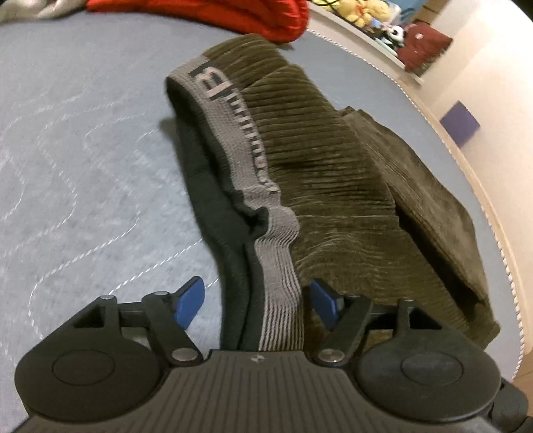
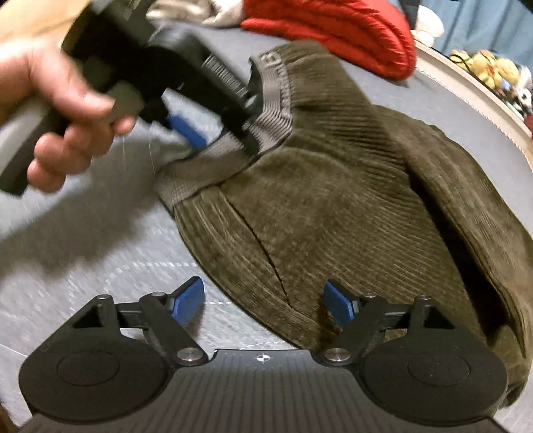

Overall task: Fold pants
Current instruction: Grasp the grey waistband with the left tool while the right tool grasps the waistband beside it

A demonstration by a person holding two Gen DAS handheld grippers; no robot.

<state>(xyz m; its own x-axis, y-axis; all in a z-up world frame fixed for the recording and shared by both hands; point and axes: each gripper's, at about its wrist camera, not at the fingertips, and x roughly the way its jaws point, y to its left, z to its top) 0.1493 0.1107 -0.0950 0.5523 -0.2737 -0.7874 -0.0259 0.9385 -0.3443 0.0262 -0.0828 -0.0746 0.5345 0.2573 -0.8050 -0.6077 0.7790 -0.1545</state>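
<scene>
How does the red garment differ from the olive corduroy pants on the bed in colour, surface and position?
Colour: the red garment is bright red; the pants are dark olive with a grey waistband.
Surface: the red garment looks smooth with broad soft ridges; the pants carry fine corduroy ribs.
Position: the red garment lies at the far edge, away from both tools; the pants lie close in front of them.
Both rest on the grey quilted bed cover.
</scene>
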